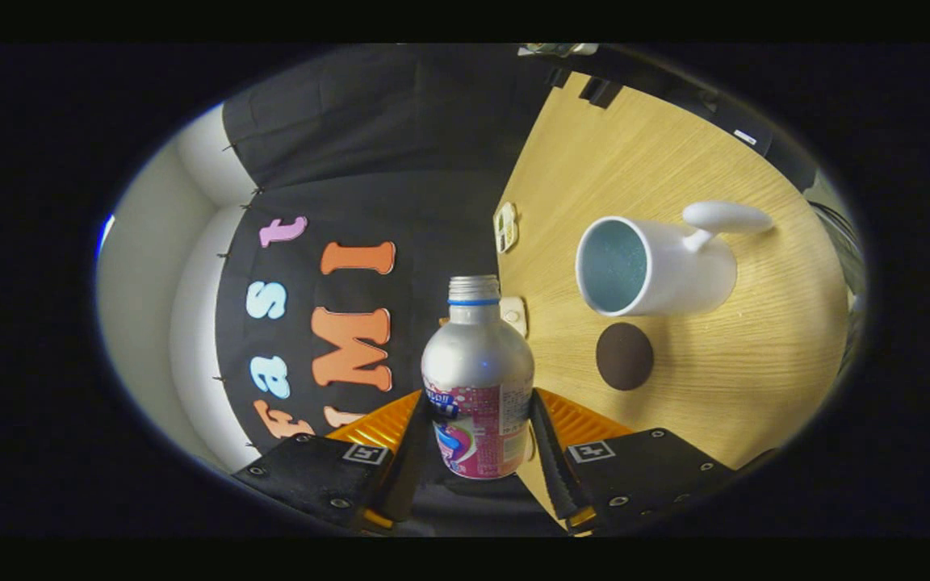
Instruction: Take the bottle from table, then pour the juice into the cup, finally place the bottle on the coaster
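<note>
Plainly, the bottle (477, 379) sits between the two fingers of the gripper (477, 440), which pinch it from both sides across its pink printed label. It is a silver metal bottle with a rounded shoulder, a blue ring at the neck and a bare threaded mouth with no cap on it. The black finger pads (544, 452) press on the label's lower half, and orange ribbed parts of the gripper show just outside them. The whole view is rolled over, so the wooden worktop (675, 145) stands to one side of the bottle as a tilted plane and the dark cloth wall lies on the other side.

Beyond the bottle's shoulder, on the worktop, rests the round dark brown coaster (624, 356), flat and bare. Just past the coaster stands the white cup (655, 266), its open mouth turned toward the bottle so its pale blue inside shows; whether it holds any liquid I cannot tell. Its white handle (725, 218) sticks out on the side away from the bottle. Close behind the bottle's neck, at the worktop's near edge, lie two small pale fittings (506, 226), the nearer one partly hidden by the neck.
</note>
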